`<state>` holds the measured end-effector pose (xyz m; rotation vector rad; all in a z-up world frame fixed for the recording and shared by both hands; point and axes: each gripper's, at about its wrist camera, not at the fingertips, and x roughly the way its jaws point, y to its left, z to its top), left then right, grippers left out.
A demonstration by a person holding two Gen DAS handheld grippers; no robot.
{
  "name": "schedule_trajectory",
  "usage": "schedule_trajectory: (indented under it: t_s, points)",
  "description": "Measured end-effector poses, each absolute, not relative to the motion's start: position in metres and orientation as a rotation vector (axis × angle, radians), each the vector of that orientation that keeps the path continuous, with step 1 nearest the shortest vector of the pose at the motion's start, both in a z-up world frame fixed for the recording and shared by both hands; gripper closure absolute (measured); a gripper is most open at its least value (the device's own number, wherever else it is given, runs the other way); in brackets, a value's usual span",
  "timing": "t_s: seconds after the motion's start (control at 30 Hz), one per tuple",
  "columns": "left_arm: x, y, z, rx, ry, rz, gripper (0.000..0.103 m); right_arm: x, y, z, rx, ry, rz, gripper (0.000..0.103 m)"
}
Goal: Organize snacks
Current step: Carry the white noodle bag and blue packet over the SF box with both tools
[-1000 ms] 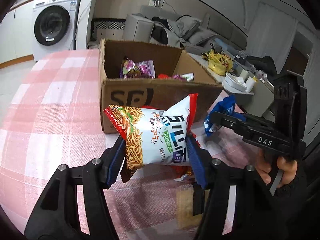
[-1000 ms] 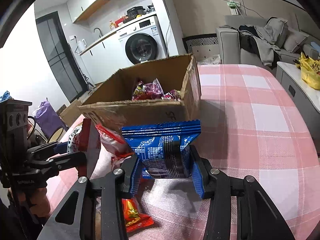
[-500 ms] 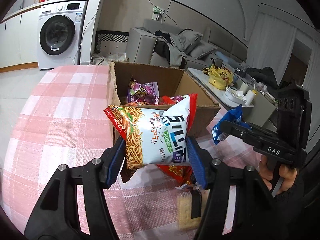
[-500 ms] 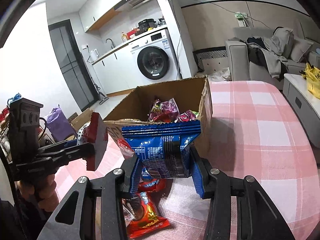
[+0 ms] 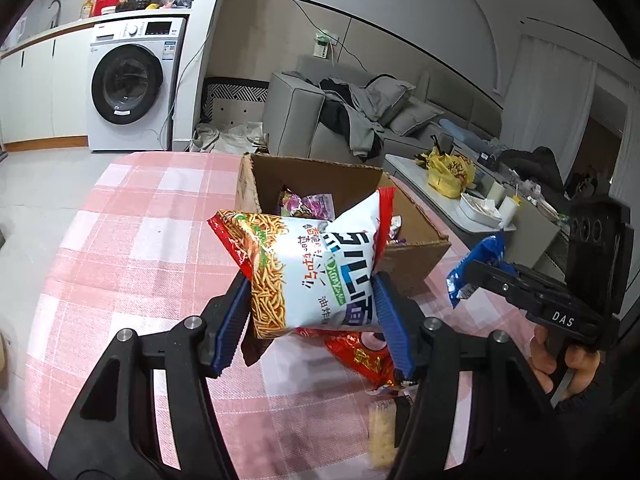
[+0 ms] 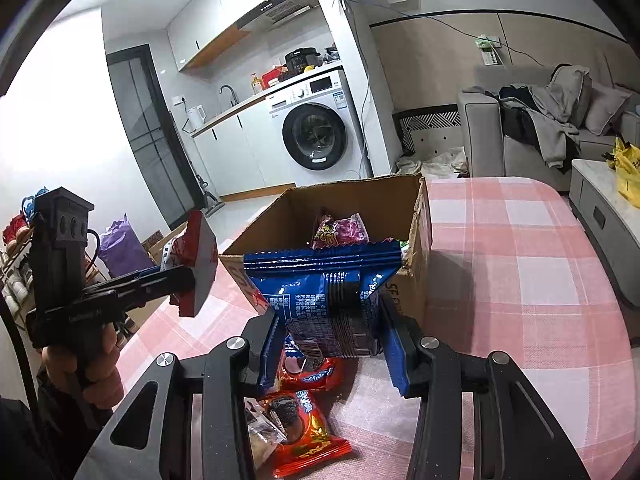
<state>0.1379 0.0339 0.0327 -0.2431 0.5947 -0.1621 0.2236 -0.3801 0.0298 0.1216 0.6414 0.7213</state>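
while both hover just in front of the cardboard box (image 5: 416,264), left gripper (image 5: 312,312) pinches a noodle snack bag (image 5: 312,268) and right gripper (image 6: 332,340) clamps a blue cookie pack (image 6: 324,292), jaws only narrowly apart.

Two grippers are seen: the left gripper (image 5: 310,312) and the right gripper (image 6: 332,344). One noodle snack bag (image 5: 308,268) and one blue cookie packet (image 6: 324,296) are counted mid-frame. One cardboard box (image 6: 416,220) is seen. Two red packets (image 6: 304,424) are counted at lower centre. One washing machine (image 5: 128,84) is found upper left.
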Motion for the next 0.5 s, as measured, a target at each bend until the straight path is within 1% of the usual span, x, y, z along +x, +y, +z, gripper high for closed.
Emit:
schedule_trajectory:
  t_s: [0.5]
  points:
    - [0.155, 0.031, 0.074, -0.213, 0.533, -0.154, 0.045, 0.238, -0.375, 0.063, 0.129, 0.593, 0.723, 0.059]
